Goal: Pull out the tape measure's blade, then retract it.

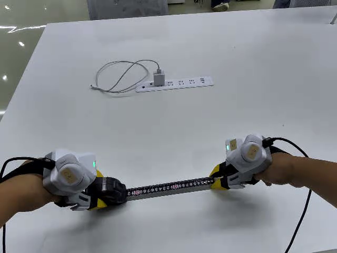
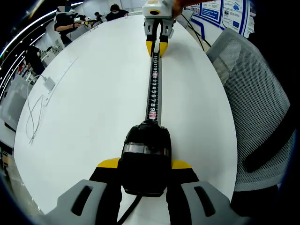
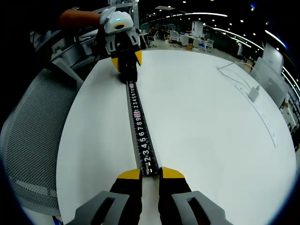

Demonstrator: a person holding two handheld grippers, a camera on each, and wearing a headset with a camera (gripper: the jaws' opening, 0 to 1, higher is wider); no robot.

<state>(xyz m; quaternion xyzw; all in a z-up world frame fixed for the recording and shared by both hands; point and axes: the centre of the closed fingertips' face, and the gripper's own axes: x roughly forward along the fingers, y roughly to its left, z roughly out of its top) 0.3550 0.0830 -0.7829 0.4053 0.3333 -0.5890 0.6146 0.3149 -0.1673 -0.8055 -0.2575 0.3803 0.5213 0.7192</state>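
Fingers of the left gripper are clamped on the sides of the tape measure's black case, with the mouth of the case facing away along the bench. Across from them, the right gripper has its yellow-tipped fingers drawn together on the free end of the blade, right at the low numbers. That split of work makes sense. One gripper anchors the body so it cannot slide, and the other holds the tip, which is the only part that can be drawn away from the spring or eased back against it.

In the head view the left gripper and the right gripper sit well apart. The blade spans between them, straight and close over the white bench. I judge the pull-out to be largely done, with the retract to follow, which calls for bringing the right gripper back toward the case without letting the tip snap loose.

Room along the line of the blade is open, since nothing lies between the two grippers. Both work close to the near edge of the bench, and the left gripper view shows a mesh chair just past that edge, so any drift should go inward. Farther out, a power strip and a looped cable lie well clear of the blade's path.
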